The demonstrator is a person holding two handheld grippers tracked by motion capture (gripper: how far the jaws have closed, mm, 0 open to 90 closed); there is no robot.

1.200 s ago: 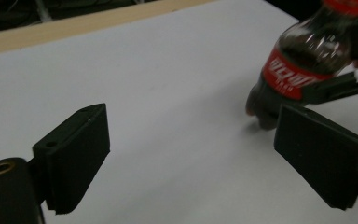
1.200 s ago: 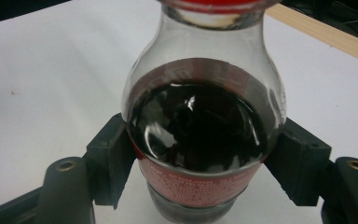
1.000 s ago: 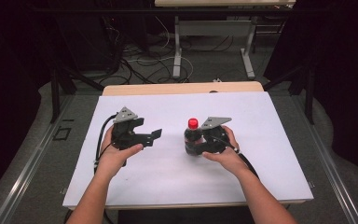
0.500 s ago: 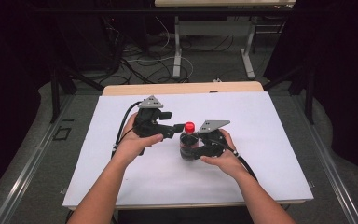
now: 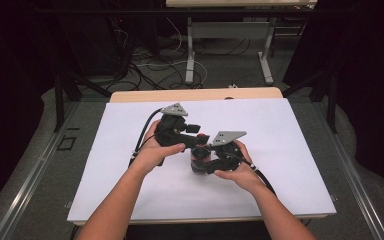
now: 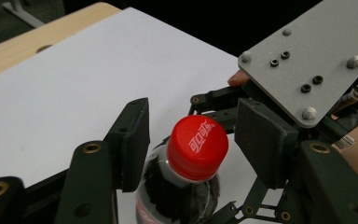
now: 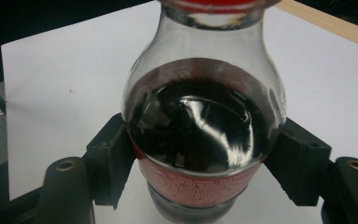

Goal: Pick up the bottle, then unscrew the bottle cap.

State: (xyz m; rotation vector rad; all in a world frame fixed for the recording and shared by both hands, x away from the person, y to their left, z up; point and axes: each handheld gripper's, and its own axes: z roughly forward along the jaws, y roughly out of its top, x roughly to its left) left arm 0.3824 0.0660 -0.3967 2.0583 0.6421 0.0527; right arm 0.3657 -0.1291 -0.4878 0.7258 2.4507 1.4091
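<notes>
High view: the left gripper [image 5: 196,140] and right gripper [image 5: 203,161] meet at an upright bottle [image 5: 200,156] on the white table [image 5: 290,150].

Left gripper view: its jaws have just been closing, standing beside the red cap [image 6: 197,146] without touching.

Right gripper view: its jaws pinch the dark-filled, red-labelled bottle body [image 7: 200,126].

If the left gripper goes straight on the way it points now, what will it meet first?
Most likely the red cap of the bottle; it already sits between the closing jaws of the left gripper, with small gaps on both sides.
</notes>
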